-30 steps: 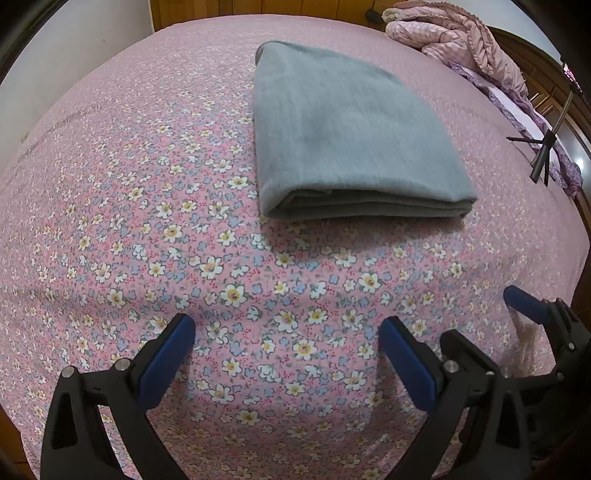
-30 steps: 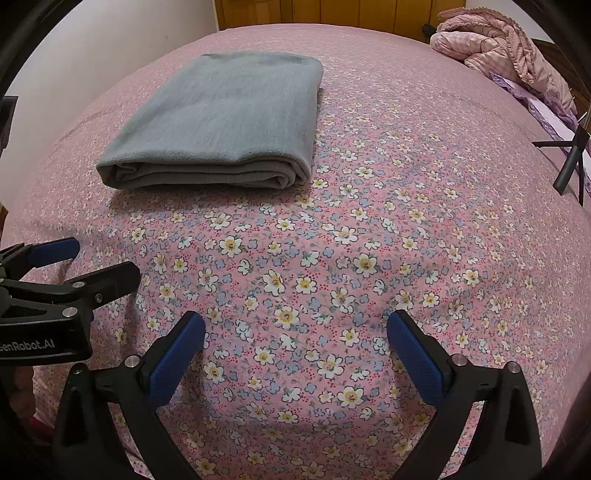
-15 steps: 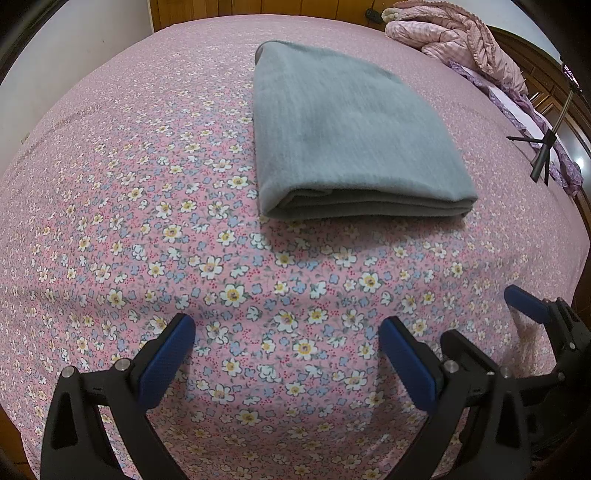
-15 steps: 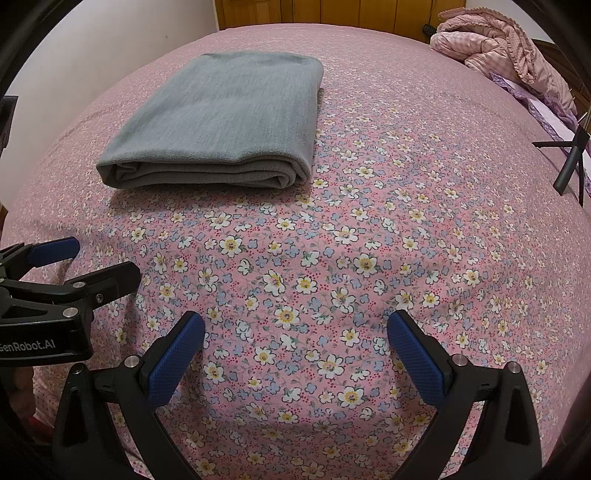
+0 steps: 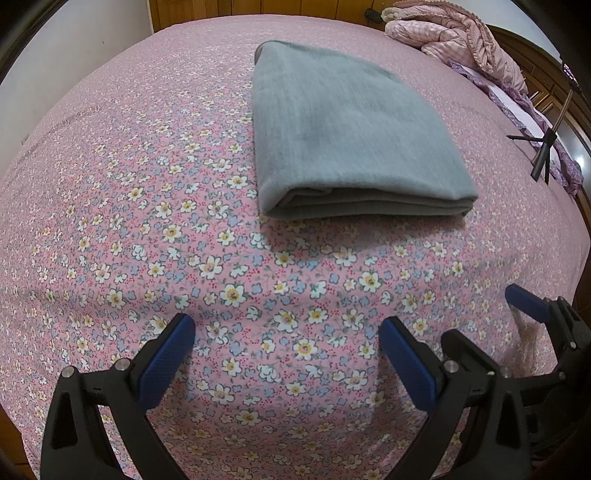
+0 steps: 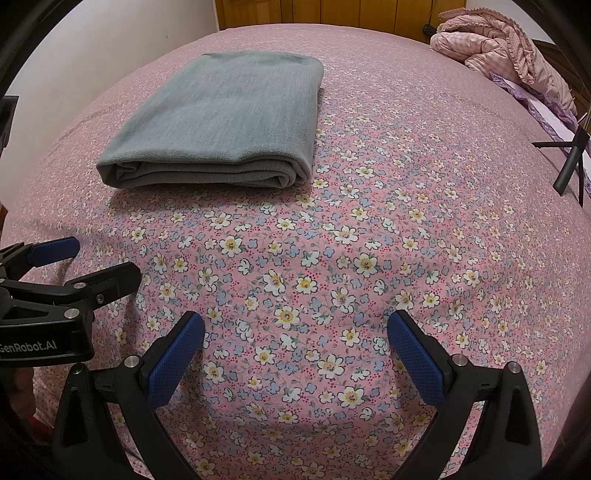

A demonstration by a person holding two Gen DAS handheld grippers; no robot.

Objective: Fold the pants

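Grey pants (image 5: 347, 140) lie folded into a flat rectangular stack on the bed (image 5: 122, 177), w/ layered folded edges facing the cameras. Nothing touches them.

Left gripper (image 5: 286, 354) hovers over the flowered pink sheet on the near side of the pants, well apart from them, jaws spread wide, empty; blue pads show on both fingers. In the right wrist view the pants (image 6: 225, 114) sit far-left, and the right gripper (image 6: 295, 350) is likewise wide apart, holding nothing, near side of the pants and off toward their right corner.

Each gripper shows in the other's cam: right gripper (image 5: 491, 314) at the lower right edge of the left view, left gripper (image 6: 96, 258) at the left edge of the right view, both w/ fingers apart. So the two sit side by side, close, both short of the pants.

Beyond the pants, toward the far right corner of the bed: a bunched pink quilt (image 5: 454, 33). Right of the pants, at the bed's edge, a small black tripod (image 6: 570, 162). Wooden headboard (image 6: 317, 11) behind the pants' far end.
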